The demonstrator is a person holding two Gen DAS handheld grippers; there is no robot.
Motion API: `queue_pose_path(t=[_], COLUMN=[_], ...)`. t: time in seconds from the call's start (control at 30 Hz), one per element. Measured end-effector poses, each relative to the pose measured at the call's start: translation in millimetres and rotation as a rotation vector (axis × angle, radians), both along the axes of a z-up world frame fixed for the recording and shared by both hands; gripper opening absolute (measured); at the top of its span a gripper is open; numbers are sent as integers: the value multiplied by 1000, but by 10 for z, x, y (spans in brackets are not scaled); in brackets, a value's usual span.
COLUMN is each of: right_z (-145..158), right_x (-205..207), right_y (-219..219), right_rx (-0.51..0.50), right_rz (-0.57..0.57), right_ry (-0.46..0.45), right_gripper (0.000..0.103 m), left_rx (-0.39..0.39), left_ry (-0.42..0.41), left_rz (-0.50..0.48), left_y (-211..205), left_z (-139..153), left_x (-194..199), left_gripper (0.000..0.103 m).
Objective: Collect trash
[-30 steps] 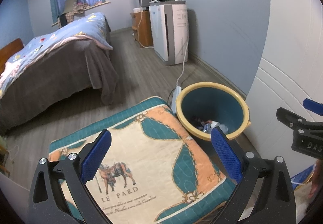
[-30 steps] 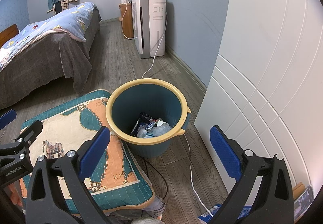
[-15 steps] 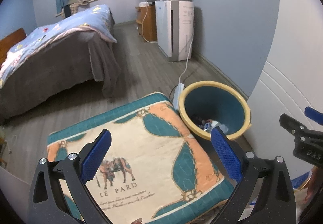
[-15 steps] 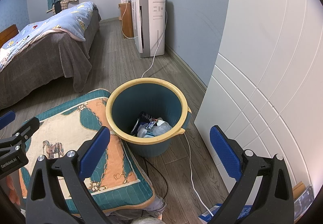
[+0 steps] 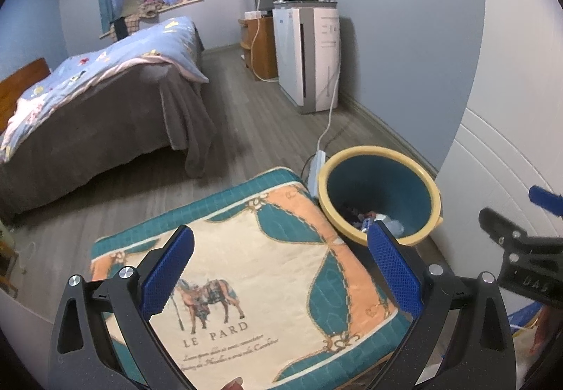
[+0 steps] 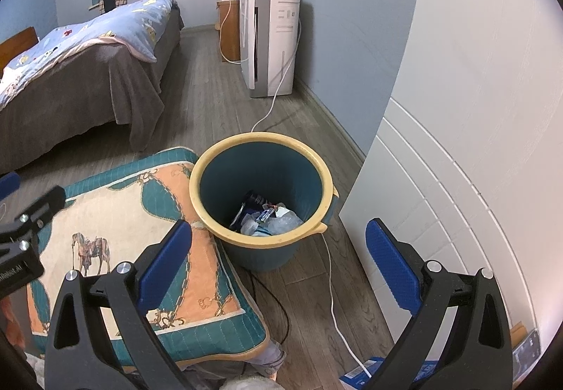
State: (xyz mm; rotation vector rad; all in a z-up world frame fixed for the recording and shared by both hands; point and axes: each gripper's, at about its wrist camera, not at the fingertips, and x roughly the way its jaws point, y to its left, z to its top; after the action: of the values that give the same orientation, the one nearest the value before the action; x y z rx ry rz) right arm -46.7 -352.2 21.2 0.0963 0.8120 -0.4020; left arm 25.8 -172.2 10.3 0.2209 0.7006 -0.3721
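Both hand-held grippers hang above the floor with their blue-padded fingers spread wide and nothing between them: the left gripper (image 5: 279,267) over a quilted teal, peach and cream cushion (image 5: 253,270) printed with a horse, the right gripper (image 6: 278,253) above and just short of a round teal plastic bin with a yellow rim (image 6: 262,140). In the right wrist view the bin stands upright on the grey wood-plank floor (image 6: 211,80) near the centre of the frame, its left side touching the cushion's edge at about 9 o'clock from the bin, with a white panelled wall (image 6: 457,144) close by at 3 o'clock. Inside the bin, at the bottom, lies the collected trash (image 6: 267,216): crumpled clear plastic, a dark wrapper and some blue and white scraps, too jumbled to tell apart. A thin white cable (image 6: 330,284) runs along the floor past the bin toward 5 o'clock. At 12 o'clock from the bin stands a tall white air purifier (image 6: 271,42), and at 10 o'clock a bed with a grey blanket and a light blue patterned duvet (image 6: 88,56). In the left wrist view the bin (image 5: 381,154) sits at 2 o'clock from the left gripper, and the right gripper's black frame (image 5: 520,249) shows at 3 o'clock.
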Motion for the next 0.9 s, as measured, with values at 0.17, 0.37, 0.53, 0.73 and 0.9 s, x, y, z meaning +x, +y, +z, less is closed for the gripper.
queue_pose_path(t=[0.17, 0.37, 0.53, 0.73, 0.9], right_z=[-80, -474, -1022, -1525, -1935], right_x=[117, 553, 1197, 1658, 1666], right_y=[81, 609, 1679, 3316, 4341], right_rx=[91, 371, 312, 119, 40], right_rz=[-35, -61, 96, 413, 580], right_ry=[61, 170, 389, 394, 294], right_gripper=[97, 97, 97, 97, 97], left_rx=[-41, -96, -68, -10, -39], left_ry=[20, -15, -17, -9, 31], left_rz=[94, 256, 330, 401, 469], left_y=[239, 935, 1542, 2168, 2615], left_z=[64, 275, 335, 341, 341], left_x=[83, 203, 251, 371, 471], left_gripper=[98, 98, 98, 98, 98])
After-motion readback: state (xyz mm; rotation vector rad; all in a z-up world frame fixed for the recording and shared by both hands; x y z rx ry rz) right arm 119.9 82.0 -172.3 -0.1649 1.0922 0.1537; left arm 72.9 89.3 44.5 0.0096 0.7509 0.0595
